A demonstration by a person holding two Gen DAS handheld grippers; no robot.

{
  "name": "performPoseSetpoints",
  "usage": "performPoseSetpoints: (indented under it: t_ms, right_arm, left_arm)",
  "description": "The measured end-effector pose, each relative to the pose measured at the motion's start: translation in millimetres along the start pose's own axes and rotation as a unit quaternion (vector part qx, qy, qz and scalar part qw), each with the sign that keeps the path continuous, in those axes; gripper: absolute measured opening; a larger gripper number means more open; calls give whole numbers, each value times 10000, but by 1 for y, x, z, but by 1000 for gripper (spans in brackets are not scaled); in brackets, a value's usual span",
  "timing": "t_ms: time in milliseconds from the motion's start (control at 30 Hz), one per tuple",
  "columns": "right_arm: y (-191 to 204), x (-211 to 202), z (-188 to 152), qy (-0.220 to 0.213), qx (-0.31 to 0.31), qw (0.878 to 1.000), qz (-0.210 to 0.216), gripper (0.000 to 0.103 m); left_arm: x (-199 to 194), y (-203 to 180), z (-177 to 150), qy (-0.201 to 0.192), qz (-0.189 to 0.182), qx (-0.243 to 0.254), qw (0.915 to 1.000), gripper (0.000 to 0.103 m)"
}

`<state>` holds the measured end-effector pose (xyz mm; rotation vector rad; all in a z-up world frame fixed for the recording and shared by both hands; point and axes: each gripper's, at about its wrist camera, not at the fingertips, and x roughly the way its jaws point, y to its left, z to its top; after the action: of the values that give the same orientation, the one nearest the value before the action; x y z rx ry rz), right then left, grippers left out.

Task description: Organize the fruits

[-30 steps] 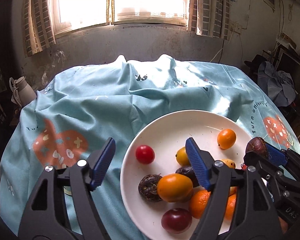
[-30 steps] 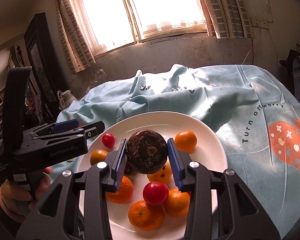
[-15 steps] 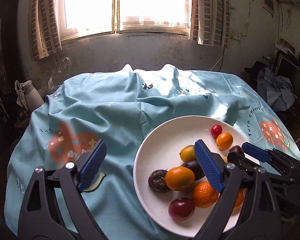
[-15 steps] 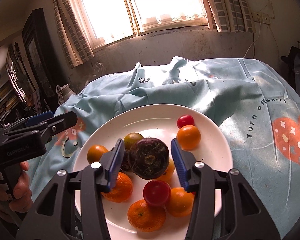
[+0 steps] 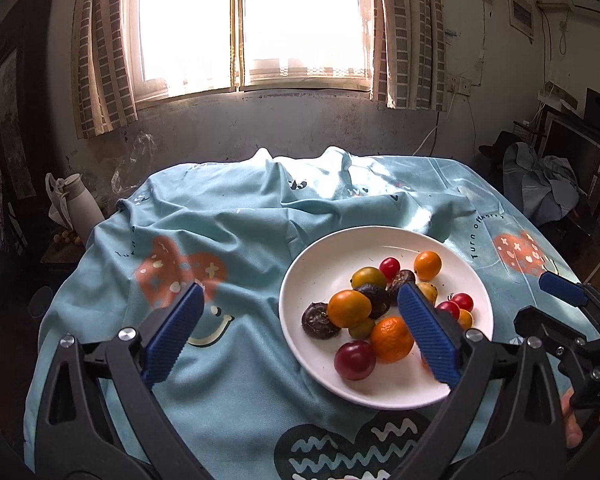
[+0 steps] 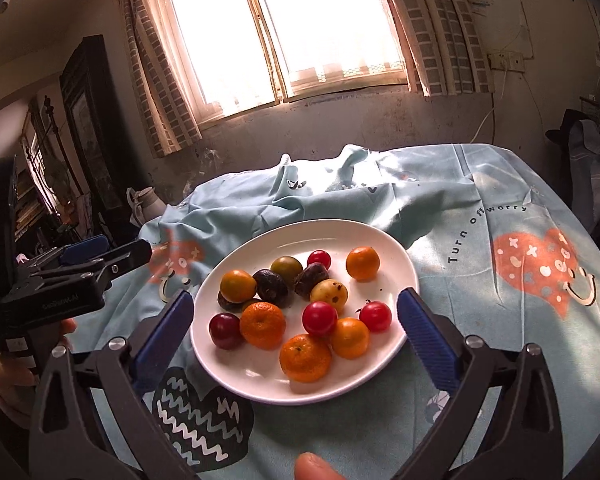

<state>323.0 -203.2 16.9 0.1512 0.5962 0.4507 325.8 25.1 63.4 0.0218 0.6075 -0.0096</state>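
Note:
A white plate (image 6: 260,384) on the blue tablecloth holds several fruits: oranges (image 6: 262,325), red cherry tomatoes (image 6: 319,317), dark brown water chestnuts (image 6: 310,278), a yellow fruit (image 6: 329,293) and a dark red plum (image 6: 225,330). The plate also shows in the left wrist view (image 5: 340,248). My right gripper (image 6: 294,334) is open and empty, its jaws wide on either side of the plate. My left gripper (image 5: 298,334) is open and empty, left of the plate, with its right finger (image 5: 428,334) over the plate's near side.
The wrinkled blue tablecloth (image 5: 220,220) covers a round table. A white kettle (image 5: 78,204) stands beyond the table's far left edge. A wall with a bright window lies behind. Clothes on furniture (image 5: 540,188) sit at the right.
My right gripper opened and let go of the dark water chestnut, which now lies on the plate. Both grippers have drawn back from the plate.

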Motion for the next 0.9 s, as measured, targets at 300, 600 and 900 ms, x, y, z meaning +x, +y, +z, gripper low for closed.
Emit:
performPoseSetpoints:
  t_ms: [300,600,900]
  right_arm:
    - [5,-54,-65,221,-457,9987,-53,102]
    - [4,-63,-109,375,-659,9970,-177,102]
    - [12,-67,-115,325,-863,9953,-279,102]
  left_arm:
    - [-59,-13,-64,106,21,307,9995,101]
    - [-74,-17,-128,191,53,455,9988,101]
    - [-69,-14,-139,314,12,360,9989,101]
